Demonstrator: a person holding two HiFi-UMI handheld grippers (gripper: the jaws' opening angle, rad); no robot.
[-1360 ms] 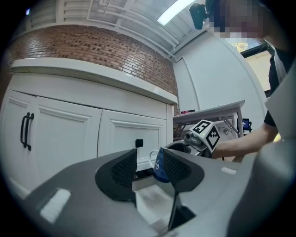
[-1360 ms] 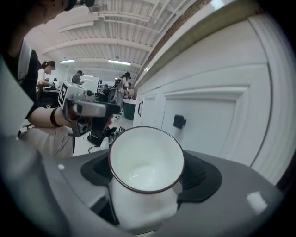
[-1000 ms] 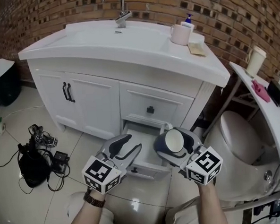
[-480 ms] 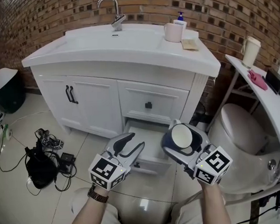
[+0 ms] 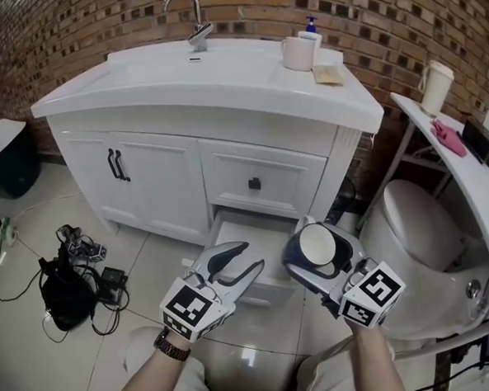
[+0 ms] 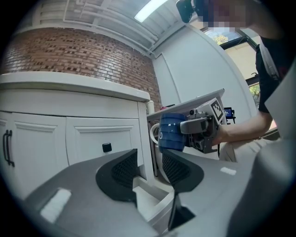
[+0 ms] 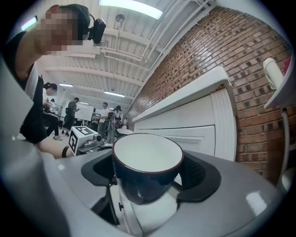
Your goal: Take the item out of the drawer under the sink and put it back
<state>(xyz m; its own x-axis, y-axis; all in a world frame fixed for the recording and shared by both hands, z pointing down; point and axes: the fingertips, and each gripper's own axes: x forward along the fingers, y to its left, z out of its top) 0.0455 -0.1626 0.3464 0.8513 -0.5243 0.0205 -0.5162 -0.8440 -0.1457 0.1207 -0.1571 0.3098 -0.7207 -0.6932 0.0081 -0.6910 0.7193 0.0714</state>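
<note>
While the head view is looking down, the right gripper (image 5: 318, 245) is holding a blue mug (image 5: 315, 241) near the open drawer (image 5: 248, 234) — the left gripper (image 5: 250, 258) is hovering alongside. Left gripper view: its fingers (image 6: 121, 171) are standing apart, gripping nothing. Right gripper view: fingers (image 7: 198, 174) are clamping the mug's sides.

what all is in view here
vanity: 1, white, centre
tap: 1, chrome, back of vanity top
cup: 1, off-white, vanity top, right side
soap bottle: 1, white with blue pump, behind cup
drawer: 1, white, open, bottom of vanity
mug: 1, dark blue, white inside, in right gripper
bin: 1, black with white lid, far left
bag with cables: 1, black, lower left
toilet: 1, white, right
shelf: 1, white, far right
paper cup: 1, white, on shelf
left gripper: 1, grey, open, empty, by drawer
right gripper: 1, grey, shut on mug
</note>
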